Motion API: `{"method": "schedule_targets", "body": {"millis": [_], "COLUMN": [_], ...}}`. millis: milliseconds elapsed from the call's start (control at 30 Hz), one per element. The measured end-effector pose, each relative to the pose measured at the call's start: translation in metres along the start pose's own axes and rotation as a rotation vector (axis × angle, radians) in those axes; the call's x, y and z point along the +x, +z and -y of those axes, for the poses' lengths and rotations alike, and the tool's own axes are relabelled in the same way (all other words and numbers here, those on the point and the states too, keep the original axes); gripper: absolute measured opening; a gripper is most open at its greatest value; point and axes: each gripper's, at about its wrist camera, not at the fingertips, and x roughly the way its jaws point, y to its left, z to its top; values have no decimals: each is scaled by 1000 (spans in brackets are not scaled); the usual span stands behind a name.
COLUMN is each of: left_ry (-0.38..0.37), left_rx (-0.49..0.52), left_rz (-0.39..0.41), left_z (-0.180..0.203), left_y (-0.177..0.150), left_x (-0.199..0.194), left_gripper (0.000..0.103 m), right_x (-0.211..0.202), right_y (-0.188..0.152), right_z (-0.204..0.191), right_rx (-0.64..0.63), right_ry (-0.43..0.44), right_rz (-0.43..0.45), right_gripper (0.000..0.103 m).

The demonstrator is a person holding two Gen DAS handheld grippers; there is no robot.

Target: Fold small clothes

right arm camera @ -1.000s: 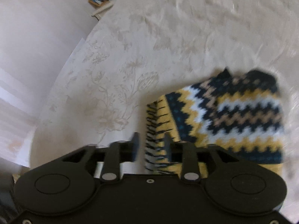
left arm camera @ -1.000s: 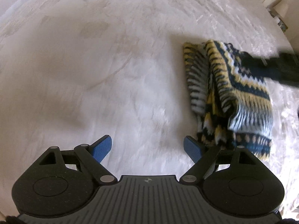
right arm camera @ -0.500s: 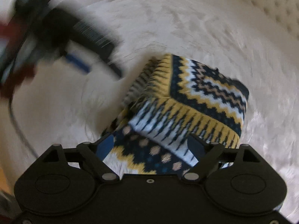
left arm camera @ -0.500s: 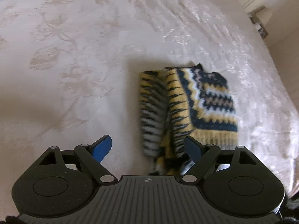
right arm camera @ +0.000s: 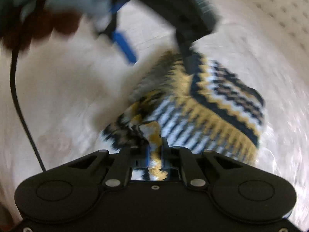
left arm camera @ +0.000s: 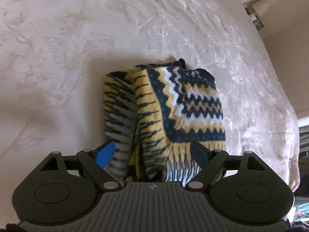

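Observation:
A small knitted sweater in yellow, navy and white zigzags lies folded in a thick bundle on the bed. My left gripper is open, its blue-padded fingers straddling the sweater's near edge. My right gripper is shut on the sweater's near edge, pinching a fold of knit. The right wrist view is blurred; in it the left gripper's blue fingers hang over the sweater's far side.
The cream floral bedspread covers all around the sweater. A bedside table stands past the far right corner. The tufted headboard shows in the right wrist view, and a black cable hangs at left.
My left gripper has moved right and forward until the sweater sits between its open fingers. My right gripper opened, swung around to another edge, and closed on the sweater's fold.

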Motion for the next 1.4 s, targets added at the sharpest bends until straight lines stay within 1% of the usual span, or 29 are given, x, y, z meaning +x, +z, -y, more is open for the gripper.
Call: {"method": "schedule_targets", "body": {"millis": [133, 167, 200, 233, 267, 333, 400, 467, 500, 567, 633, 733, 800, 900, 933, 967, 1000, 1033, 1067, 1100, 1133, 1167, 1233, 1300, 1333, 1400], "left_ry": [-13, -14, -12, -13, -8, 4, 1, -9, -21, -8, 6, -5, -1, 68, 95, 116, 129, 132, 128, 128, 141, 154, 174, 205, 209, 198], "left_rx": [-22, -16, -7, 1, 4, 7, 11, 11, 11, 33, 79, 109, 110, 114, 114, 108, 94, 77, 63, 56, 55, 61, 86, 123, 147, 190], "left_rz": [11, 15, 17, 13, 3, -19, -4, 20, 34, 58, 92, 146, 137, 111, 99, 84, 67, 55, 57, 67, 77, 90, 130, 176, 197, 225], "left_z": [1, 2, 4, 5, 6, 7, 7, 4, 4, 7, 13, 16, 9, -5, -8, -13, -19, -23, -27, -27, -26, -25, -19, -10, -3, 13], "left_y": [14, 17, 20, 23, 25, 29, 30, 30, 29, 28, 26, 26, 29, 30, 30, 30, 29, 28, 26, 24, 23, 21, 19, 18, 17, 14], "left_x": [18, 21, 25, 28, 32, 38, 39, 38, 36, 30, 18, -4, -9, -1, 5, 10, 15, 17, 17, 14, 11, 7, -3, -13, -20, -27], "left_gripper": [83, 82, 78, 61, 49, 42, 33, 13, 11, 10, 9, 9, 9, 9, 9, 10, 12, 13, 16, 19, 27, 28, 28, 28, 29, 33], "right_x": [-9, -10, -11, -11, -10, -9, -9, -11, -12, -16, -20, -33, -38, -24, -15, -5, 4, 9, 12, 11, 8, 5, -5, -13, -16, -24], "right_y": [0, 0, -1, -2, -2, -4, -5, -5, -6, -6, -5, -2, 2, 5, 5, 5, 3, 2, 1, 0, -2, -3, -8, -12, -16, -22], "right_z": [13, 13, 13, 13, 13, 14, 13, 12, 13, 14, 16, 17, 12, -3, -7, -10, -12, -11, -8, -4, 1, 7, 20, 36, 41, 55], "right_rx": [52, 55, 63, 72, 83, 100, 110, 121, 128, 145, 164, 207, 214, 167, 155, 149, 154, 169, 188, 214, 235, 255, 300, 346, 368, 419], "right_ry": [19, 23, 29, 34, 40, 49, 58, 63, 65, 72, 84, 119, 145, 172, 180, 192, 209, 221, 233, 245, 257, 265, 280, 283, 280, 271], "right_rz": [17, 17, 15, 14, 14, 14, 13, 14, 16, 21, 30, 74, 89, 52, 28, -2, -33, -44, -51, -53, -46, -36, -15, -1, 5, 23], "right_gripper": [16, 16, 16, 16, 16, 16, 16, 16, 16, 16, 16, 15, 15, 15, 18, 23, 24, 27, 28, 29, 35, 49, 61, 62, 62, 67]}}
